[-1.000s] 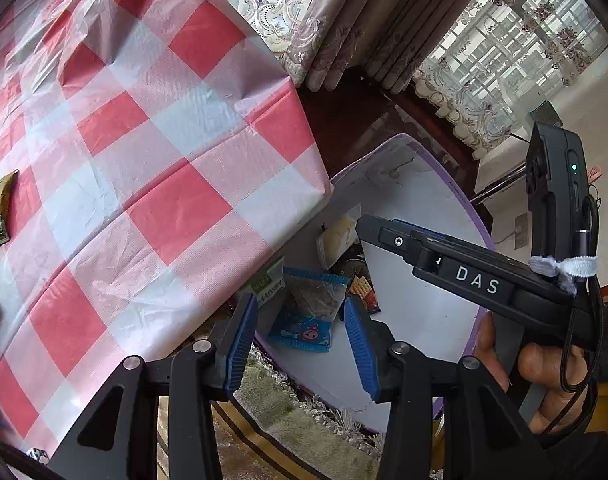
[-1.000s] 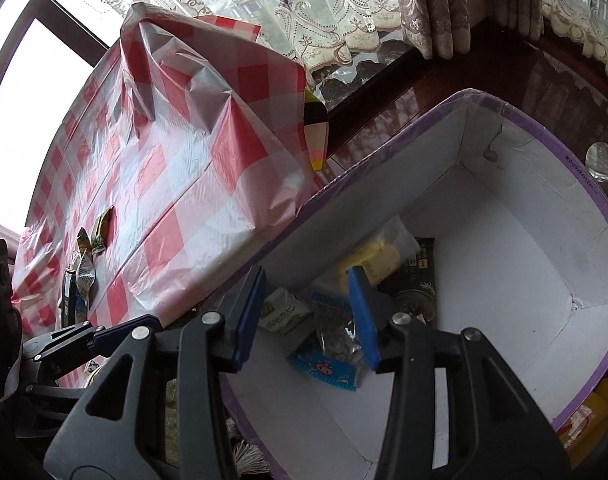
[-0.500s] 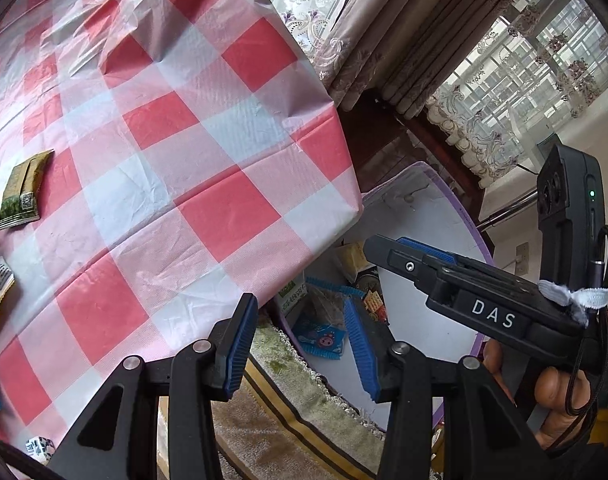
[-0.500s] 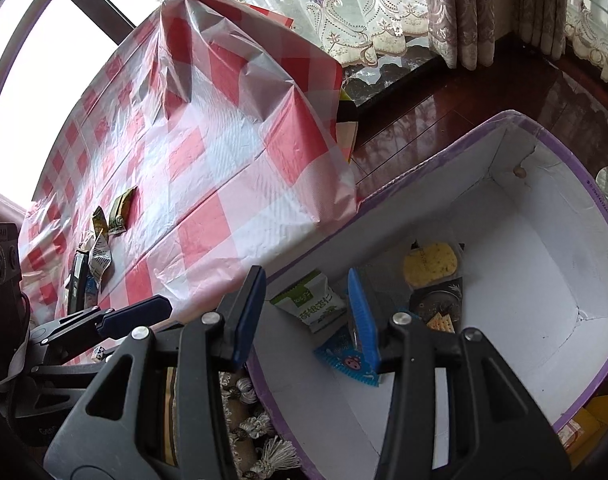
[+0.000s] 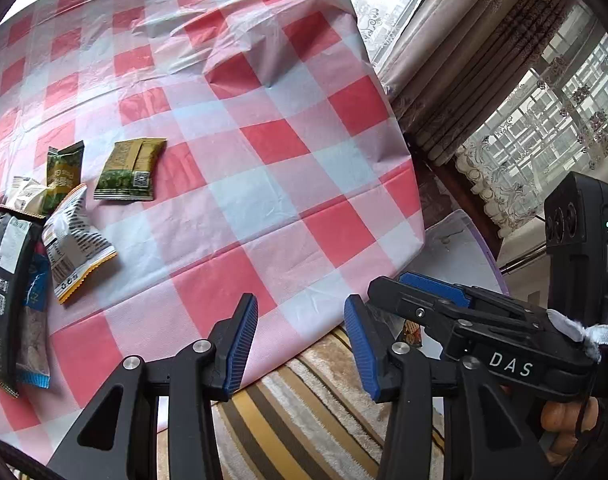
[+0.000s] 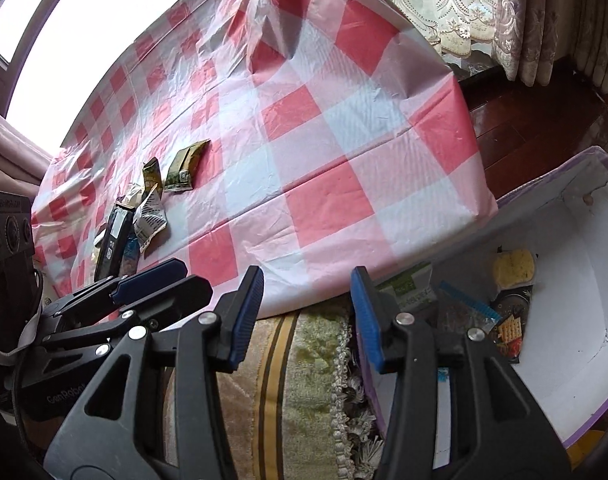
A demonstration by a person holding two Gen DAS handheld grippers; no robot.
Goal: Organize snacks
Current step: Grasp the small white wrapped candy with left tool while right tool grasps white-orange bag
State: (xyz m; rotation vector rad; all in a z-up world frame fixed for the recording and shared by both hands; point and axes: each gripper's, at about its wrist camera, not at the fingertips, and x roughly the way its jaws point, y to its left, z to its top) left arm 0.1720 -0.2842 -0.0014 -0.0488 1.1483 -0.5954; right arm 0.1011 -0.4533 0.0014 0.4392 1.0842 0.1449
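Left gripper (image 5: 300, 336): blue-padded fingers apart, empty. Right gripper (image 6: 305, 318): jaws opening, nothing between. Crinkled foil snack packets (image 5: 68, 216) lie left of frame on red-white checked tablecloth (image 5: 264, 140); others in white purple-rimmed box (image 6: 583, 280), lower right.

Glossy crinkled plastic tablecloth (image 5: 264, 168); shiny foil snack packets (image 5: 130, 170).

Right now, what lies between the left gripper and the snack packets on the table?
Only bare checked tablecloth: in the left wrist view, nothing sits between the left gripper and the snack packets.
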